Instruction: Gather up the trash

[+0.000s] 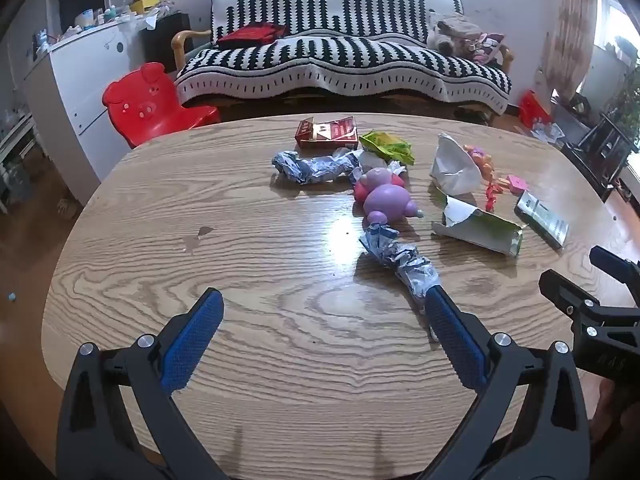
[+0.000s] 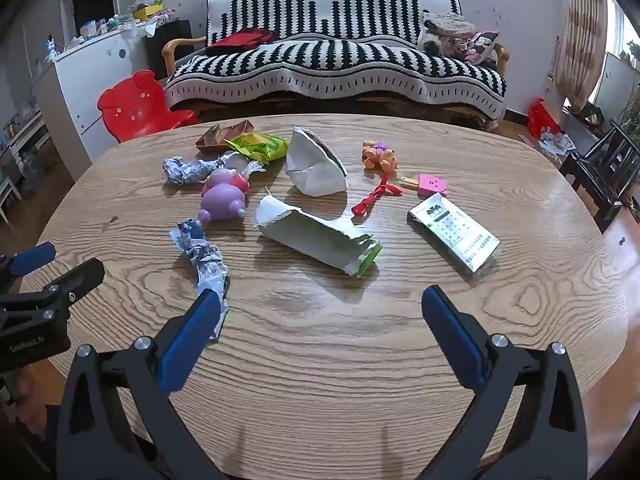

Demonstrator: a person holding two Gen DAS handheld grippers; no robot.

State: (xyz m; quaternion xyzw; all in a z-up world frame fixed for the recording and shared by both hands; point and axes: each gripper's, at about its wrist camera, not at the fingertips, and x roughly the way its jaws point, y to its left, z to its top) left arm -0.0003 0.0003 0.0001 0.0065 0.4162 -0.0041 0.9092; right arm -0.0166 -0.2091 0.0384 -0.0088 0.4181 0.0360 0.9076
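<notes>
Trash lies scattered on the oval wooden table (image 1: 200,208) (image 2: 400,340): a crumpled blue-white wrapper (image 1: 400,266) (image 2: 202,256), a second crumpled wrapper (image 1: 312,166) (image 2: 190,170), a torn white-green carton (image 1: 478,226) (image 2: 318,238), a white folded bag (image 1: 454,166) (image 2: 316,168), a green-yellow packet (image 1: 388,146) (image 2: 260,146), a red cigarette box (image 1: 328,133) (image 2: 222,135) and a white-green box (image 1: 542,218) (image 2: 454,236). My left gripper (image 1: 324,300) hovers open over bare wood, its right finger beside the near wrapper. My right gripper (image 2: 320,300) is open, nothing between its fingers.
Toys lie among the trash: a purple-pink pig (image 1: 384,196) (image 2: 224,196), an orange bear (image 2: 380,156), a red ribbon (image 2: 376,196), a pink ice-lolly (image 2: 430,184). Beyond the table stand a red pig chair (image 1: 148,100), a white cabinet (image 1: 80,72) and a striped sofa (image 1: 340,56).
</notes>
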